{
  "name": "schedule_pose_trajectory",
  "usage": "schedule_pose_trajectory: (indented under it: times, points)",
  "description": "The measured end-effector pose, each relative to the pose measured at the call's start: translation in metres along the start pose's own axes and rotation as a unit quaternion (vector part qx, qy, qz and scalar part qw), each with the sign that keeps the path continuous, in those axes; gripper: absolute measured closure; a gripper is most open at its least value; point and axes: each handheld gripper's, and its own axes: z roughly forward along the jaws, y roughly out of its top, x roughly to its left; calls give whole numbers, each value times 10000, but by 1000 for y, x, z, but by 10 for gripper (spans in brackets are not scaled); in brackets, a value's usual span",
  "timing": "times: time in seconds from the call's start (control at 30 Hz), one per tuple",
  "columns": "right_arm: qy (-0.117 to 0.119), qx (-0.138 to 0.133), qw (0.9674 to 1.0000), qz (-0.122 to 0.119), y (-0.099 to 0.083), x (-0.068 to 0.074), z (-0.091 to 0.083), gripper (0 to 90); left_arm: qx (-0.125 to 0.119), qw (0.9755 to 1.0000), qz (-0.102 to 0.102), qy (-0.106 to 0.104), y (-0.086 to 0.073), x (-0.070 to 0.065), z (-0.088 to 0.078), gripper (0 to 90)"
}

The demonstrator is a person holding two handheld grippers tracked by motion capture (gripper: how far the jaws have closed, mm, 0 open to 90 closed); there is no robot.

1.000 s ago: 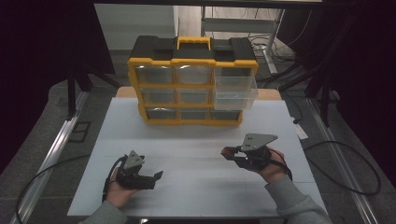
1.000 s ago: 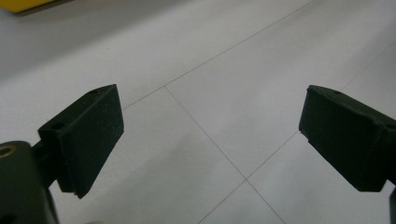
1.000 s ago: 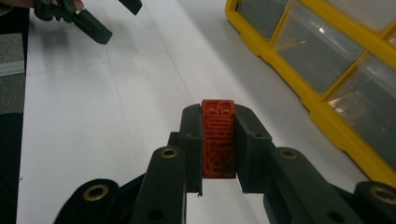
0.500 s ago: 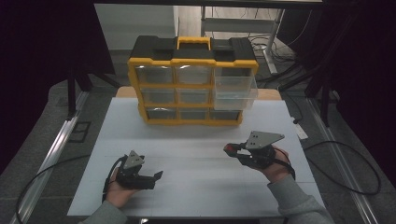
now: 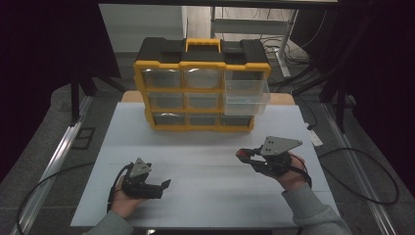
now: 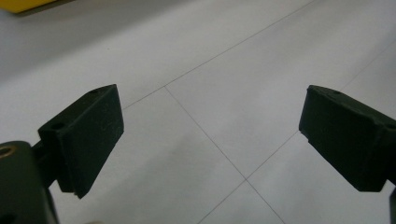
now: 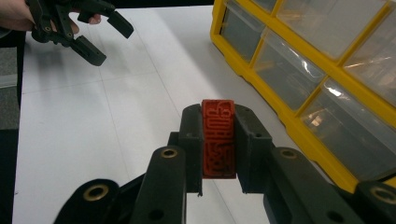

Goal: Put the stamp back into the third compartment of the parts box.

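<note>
One small red block (image 7: pixel 218 138), embossed on its face, sits clamped between the jaws of the right tool (image 7: pixel 218 144), the pads pressing on both of its flat sides; in the high view the same red block (image 5: pixel 243 154) shows at the tip of the right tool (image 5: pixel 247 155), held above the white tabletop (image 5: pixel 205 147). Ahead of that tool and a little to one side stands a yellow-and-black organizer (image 5: pixel 201 85) with clear drawers, and one drawer (image 5: pixel 246 98) on the side nearer the right tool is pulled out and stands proud of the frame. The likely step is to carry the block to that open drawer and drop it in. To do it well, the person should keep the grip firm and the wrist level while travelling, lift high enough to clear the drawer's front lip, and bring the block over the middle of the drawer rather than its edge before letting the jaws part. A low release would keep the block from bouncing out of the clear plastic. The left tool (image 5: pixel 159 188) rests near the tabletop, well apart from the organizer, its jaws spread wide with nothing between them, as the left gripper view of the left tool (image 6: pixel 210 135) confirms. It could steady the organizer's frame if the drawer has to be pushed shut afterwards.
</note>
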Motion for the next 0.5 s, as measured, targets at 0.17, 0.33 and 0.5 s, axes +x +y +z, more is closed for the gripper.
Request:
schedule_pose_trajectory:
  times: [0.17,0.33,0.5]
  points:
    - [-34,-48,10000,-4,1,0,-2,745,3,10000,0,0,0,0,0,71]
    - [-86,-122,9999,-11,3,0,-5,745,13,10000,6,2,0,0,0,71]
    - [-121,-168,9998,-16,5,0,-8,745,2,10000,0,-13,0,0,0,70]
